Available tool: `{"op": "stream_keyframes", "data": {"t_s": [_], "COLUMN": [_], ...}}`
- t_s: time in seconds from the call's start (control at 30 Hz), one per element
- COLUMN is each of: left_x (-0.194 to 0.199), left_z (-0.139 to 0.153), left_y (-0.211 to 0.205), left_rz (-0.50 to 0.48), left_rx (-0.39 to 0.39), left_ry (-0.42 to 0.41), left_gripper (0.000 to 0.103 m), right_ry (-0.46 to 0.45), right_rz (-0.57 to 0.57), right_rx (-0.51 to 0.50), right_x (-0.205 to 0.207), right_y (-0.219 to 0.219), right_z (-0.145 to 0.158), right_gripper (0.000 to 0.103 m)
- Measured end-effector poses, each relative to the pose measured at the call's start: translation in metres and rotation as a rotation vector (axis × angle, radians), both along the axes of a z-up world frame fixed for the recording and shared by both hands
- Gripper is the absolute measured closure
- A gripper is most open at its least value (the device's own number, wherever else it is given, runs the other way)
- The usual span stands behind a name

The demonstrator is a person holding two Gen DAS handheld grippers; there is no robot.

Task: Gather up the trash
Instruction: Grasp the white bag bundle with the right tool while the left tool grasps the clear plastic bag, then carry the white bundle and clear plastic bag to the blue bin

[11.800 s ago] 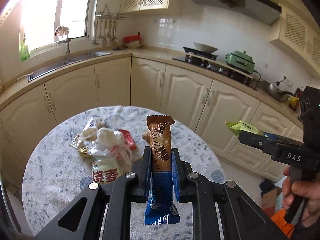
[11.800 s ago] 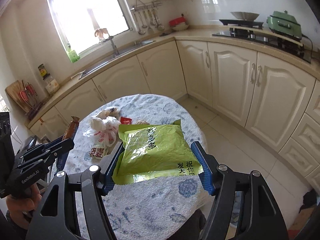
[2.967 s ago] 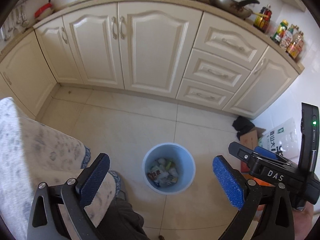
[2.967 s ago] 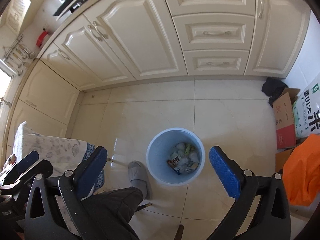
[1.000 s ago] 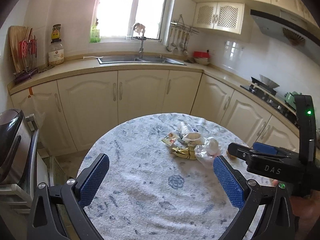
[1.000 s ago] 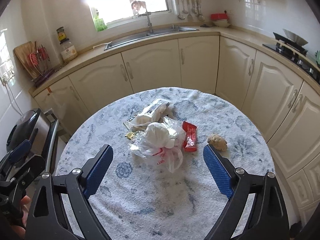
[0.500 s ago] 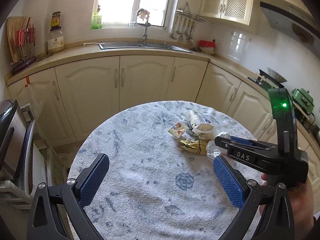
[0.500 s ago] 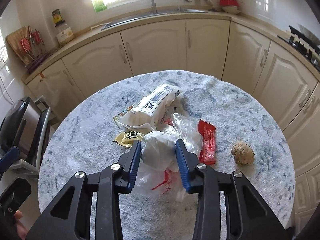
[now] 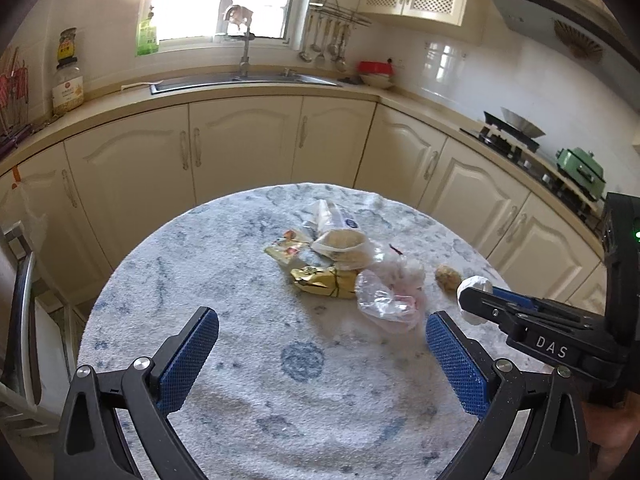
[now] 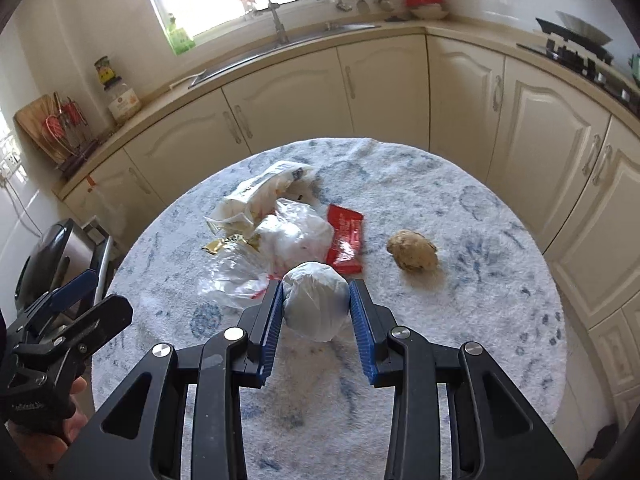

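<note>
While the right claw [image 10: 316, 312] squeezes a white wad [image 10: 315, 304] above the table [image 10: 500, 320], it looks soft and light; hold its middle. The left claw [image 9: 320, 356] is wide open, empty.

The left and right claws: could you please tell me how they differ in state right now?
The left claw is wide open and holds nothing, while the right claw is closed on a white crumpled ball of wrapped plastic. The left points toward the trash pile; the right has its ball lifted clear. Both sit above the round blue-patterned table.
</note>
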State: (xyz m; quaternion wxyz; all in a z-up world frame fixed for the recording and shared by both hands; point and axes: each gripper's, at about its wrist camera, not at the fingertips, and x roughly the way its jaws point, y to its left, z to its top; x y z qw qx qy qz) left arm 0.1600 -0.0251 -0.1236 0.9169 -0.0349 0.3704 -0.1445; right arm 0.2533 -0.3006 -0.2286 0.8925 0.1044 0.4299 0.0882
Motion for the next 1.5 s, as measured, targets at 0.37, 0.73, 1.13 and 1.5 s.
{"op": "stream_keyframes", "data": {"t_s": [0.37,0.73,1.13,1.5], "left_x": [0.084,0.126,0.055,-0.01], "left_z": [-0.044,-0.082,-0.064,-0.012], "left_y": [-0.084,-0.077,-0.04,-0.05], "left_rz": [-0.01,0.022,-0.047,-0.123], "left_rx": [0.013,-0.113,-0.079,-0.076], "left_ry": [0.092,0.194,0.138,0.0], "left_gripper": [0.001,0.065,0.067,0.067], "right_ry": [0.006,0.009,-0.014,-0.086], "right_rz": [-0.101,-0.125,-0.122,-0.169], "right_rx": [0.013,0.046,0.068,0.06], "right_x": [-0.007,-0.02,-0.059,-0.102], "right_y": [-0.061,-0.082,-0.072,-0.092], "right_z": [-0.016,-0.02,-0.004,0.029], "right_gripper": [0.069,0.069,0.069,0.069]}}
